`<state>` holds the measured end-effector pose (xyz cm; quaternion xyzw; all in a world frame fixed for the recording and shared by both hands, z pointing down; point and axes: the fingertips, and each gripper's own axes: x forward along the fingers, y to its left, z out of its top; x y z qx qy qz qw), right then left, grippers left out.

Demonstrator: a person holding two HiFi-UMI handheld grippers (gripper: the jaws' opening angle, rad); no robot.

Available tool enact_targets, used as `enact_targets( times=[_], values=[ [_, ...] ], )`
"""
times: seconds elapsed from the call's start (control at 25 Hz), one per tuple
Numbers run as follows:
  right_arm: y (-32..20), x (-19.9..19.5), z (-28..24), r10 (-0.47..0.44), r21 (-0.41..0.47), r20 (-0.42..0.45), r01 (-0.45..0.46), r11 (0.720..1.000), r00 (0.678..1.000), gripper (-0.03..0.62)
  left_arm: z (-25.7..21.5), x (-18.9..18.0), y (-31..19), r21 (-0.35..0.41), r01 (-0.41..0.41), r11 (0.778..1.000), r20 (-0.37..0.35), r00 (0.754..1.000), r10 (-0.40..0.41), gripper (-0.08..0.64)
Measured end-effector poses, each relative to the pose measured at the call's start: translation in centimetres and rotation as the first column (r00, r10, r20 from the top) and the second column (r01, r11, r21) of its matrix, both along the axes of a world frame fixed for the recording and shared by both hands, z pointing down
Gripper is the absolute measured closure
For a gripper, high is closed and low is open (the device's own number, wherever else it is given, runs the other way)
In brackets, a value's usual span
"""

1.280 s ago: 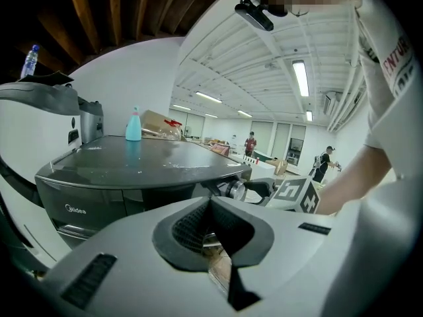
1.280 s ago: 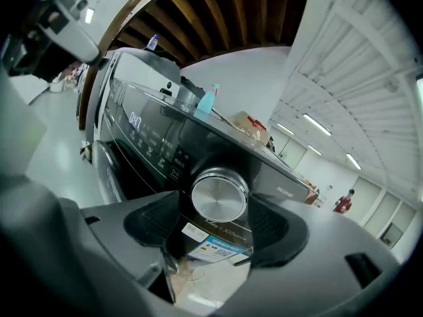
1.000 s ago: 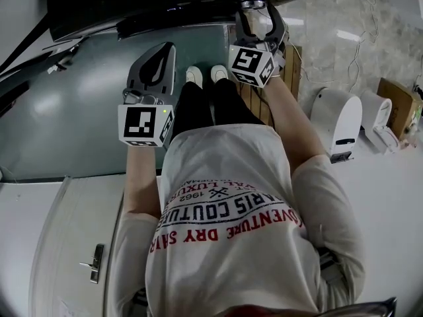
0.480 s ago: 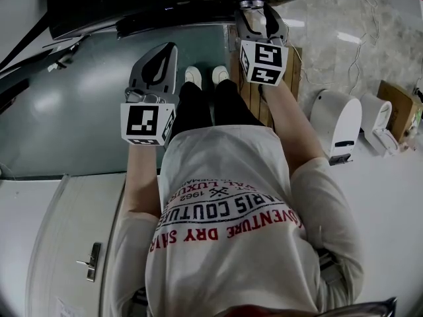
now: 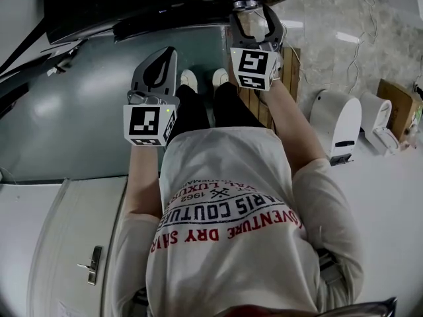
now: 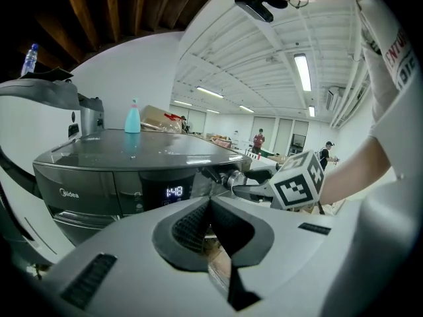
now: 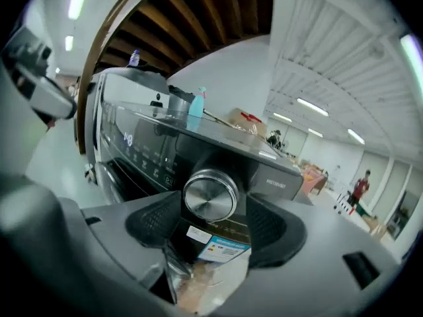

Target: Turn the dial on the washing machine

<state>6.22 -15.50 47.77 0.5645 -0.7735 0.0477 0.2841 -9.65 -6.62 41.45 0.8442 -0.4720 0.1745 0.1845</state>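
Right gripper (image 7: 213, 222) stood at the dial (image 7: 210, 195), jaws opening.
The dial sat on the front panel of the washing machine (image 6: 99, 177), between the right gripper's pads, with a gap on either side. The left gripper (image 6: 210, 209) hung clear of the machine, pads pressed together with nothing between them.

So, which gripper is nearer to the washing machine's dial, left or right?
Right. The right gripper has the dial between its opening jaws. The left gripper hangs well to the dial's left, jaws shut.
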Motion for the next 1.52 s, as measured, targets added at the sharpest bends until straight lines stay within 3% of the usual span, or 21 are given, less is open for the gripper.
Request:
enact_targets(
  times=[0.2,0.36,0.6,0.76,0.88,1.0,1.32,1.52],
  values=[
    [0.3,-0.5,0.1,-0.08,0.096,-0.26,0.108,0.989,0.962,0.291,-0.2,0.3,-0.1,0.008,-0.012,1.0,0.006,1.0,0.012,0.545],
    [-0.3,-0.2,0.7,-0.06,0.085,-0.313,0.091,0.992,0.948,0.292,-0.8,0.2,-0.4,0.03,-0.014,0.999,0.018,1.0,0.014,0.545],
    [-0.3,-0.2,1.0,-0.049,0.077,-0.277,0.073,0.994,0.96,0.308,-0.5,0.2,-0.1,0.039,-0.01,0.999,0.02,1.0,0.009,0.545],
    [-0.4,-0.1,1.0,0.012,-0.006,-0.069,-0.012,1.0,0.998,0.31,0.0,0.5,0.0,0.032,-0.025,0.999,0.023,0.999,0.024,0.545],
    [-0.5,0.1,0.8,0.059,-0.079,0.107,-0.05,0.996,0.993,0.31,0.1,0.7,-0.2,0.033,-0.036,0.999,0.023,0.999,0.036,0.545],
    [-0.6,0.5,1.0,0.065,-0.108,0.186,-0.046,0.993,0.98,0.31,-0.1,1.0,-0.4,0.041,-0.053,0.998,0.03,0.998,0.052,0.545],
    [-0.4,0.1,0.3,0.044,-0.068,0.134,-0.035,0.997,0.99,0.308,0.0,1.2,-0.6,0.037,-0.064,0.997,0.03,0.998,0.063,0.545],
    [0.4,-0.1,-0.1,0.01,0.026,-0.011,-0.01,1.0,1.0,0.301,-0.1,1.0,-0.8,0.038,-0.04,0.998,0.024,0.999,0.039,0.545]
  ],
)
